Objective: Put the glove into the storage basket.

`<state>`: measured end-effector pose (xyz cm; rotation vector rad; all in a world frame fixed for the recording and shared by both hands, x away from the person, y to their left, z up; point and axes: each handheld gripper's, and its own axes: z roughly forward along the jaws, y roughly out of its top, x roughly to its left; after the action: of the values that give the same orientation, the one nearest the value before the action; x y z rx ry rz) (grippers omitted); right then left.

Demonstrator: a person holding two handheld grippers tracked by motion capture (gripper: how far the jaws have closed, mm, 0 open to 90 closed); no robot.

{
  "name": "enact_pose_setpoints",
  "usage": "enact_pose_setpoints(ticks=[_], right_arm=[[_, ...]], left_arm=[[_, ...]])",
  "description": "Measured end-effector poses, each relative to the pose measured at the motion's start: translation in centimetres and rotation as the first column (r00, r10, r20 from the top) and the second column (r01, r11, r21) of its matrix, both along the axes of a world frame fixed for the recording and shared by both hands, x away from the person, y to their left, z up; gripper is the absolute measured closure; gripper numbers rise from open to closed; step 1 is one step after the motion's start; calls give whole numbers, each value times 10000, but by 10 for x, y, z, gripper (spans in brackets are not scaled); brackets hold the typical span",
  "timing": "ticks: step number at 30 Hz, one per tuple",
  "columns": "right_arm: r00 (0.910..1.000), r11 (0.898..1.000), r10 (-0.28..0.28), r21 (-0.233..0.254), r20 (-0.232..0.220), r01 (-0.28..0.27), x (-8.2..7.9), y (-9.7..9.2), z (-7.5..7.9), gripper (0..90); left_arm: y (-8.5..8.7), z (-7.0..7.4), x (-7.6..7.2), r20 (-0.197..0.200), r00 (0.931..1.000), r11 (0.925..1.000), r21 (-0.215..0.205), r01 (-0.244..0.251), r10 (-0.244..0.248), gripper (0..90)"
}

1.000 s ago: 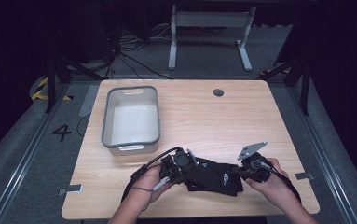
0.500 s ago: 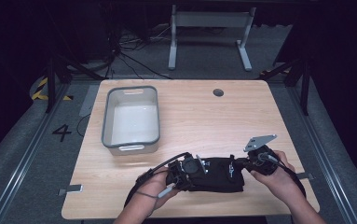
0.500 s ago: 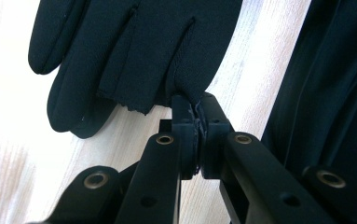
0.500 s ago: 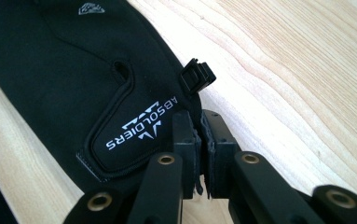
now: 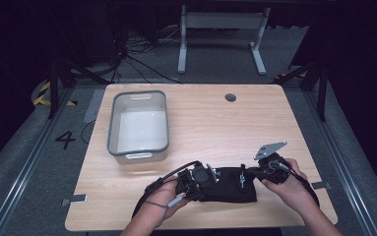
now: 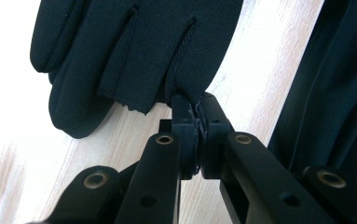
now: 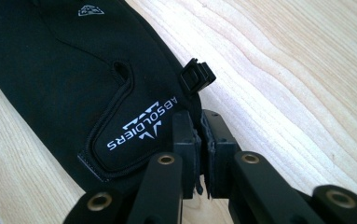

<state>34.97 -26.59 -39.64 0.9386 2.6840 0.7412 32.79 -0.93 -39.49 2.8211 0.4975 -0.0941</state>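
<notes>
A black glove [image 5: 228, 186] lies flat near the table's front edge, stretched between my two grippers. My left gripper [image 5: 200, 182] is shut on its left end; in the left gripper view the jaws [image 6: 195, 106] pinch a fabric edge just below the glove's fingers [image 6: 134, 51]. My right gripper [image 5: 251, 173] is shut on the right end. The right gripper view has the jaws [image 7: 197, 125] clamped on the cuff beside a white ABSOLDIERS logo [image 7: 141, 125] and a small black clip [image 7: 195, 75]. More dark fabric [image 6: 334, 93] hangs at the right of the left gripper view.
A grey-rimmed white tub [image 5: 138, 125] stands empty at the table's left, behind the left hand. A round cable hole [image 5: 230, 97] sits near the far edge. The wooden table [image 5: 225, 132] is bare between tub and glove. A metal frame stands on the floor beyond.
The glove lay slanted a second ago and now lies level and spread wider between the grippers. Both hands shifted slightly to the right. Both grips stayed shut.
</notes>
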Motion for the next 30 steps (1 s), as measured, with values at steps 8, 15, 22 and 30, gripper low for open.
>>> enact_pose_setpoints(ticks=[8, 15, 22, 30], right_arm=[[9998, 10000, -29, -3, -202, 29, 2, -1, -3, 850], [9990, 9998, -192, 56, -401, 195, 4, -5, -6, 695], [9990, 9984, -449, 356, 35, 448, 2, -13, 2, 640], [9980, 9959, -622, 655, 58, 617, -3, -19, 6, 636]], left_arm=[[-3, -8, 2, -213, 9998, 9999, 127, 52, -50, 870], [0, -11, 5, -452, 9990, 10000, 7, -14, 14, 779], [21, 6, 11, -662, 9971, 9952, -871, -442, 385, 742], [37, 23, 20, -146, 9908, 9745, -1795, -1348, 1344, 742]])
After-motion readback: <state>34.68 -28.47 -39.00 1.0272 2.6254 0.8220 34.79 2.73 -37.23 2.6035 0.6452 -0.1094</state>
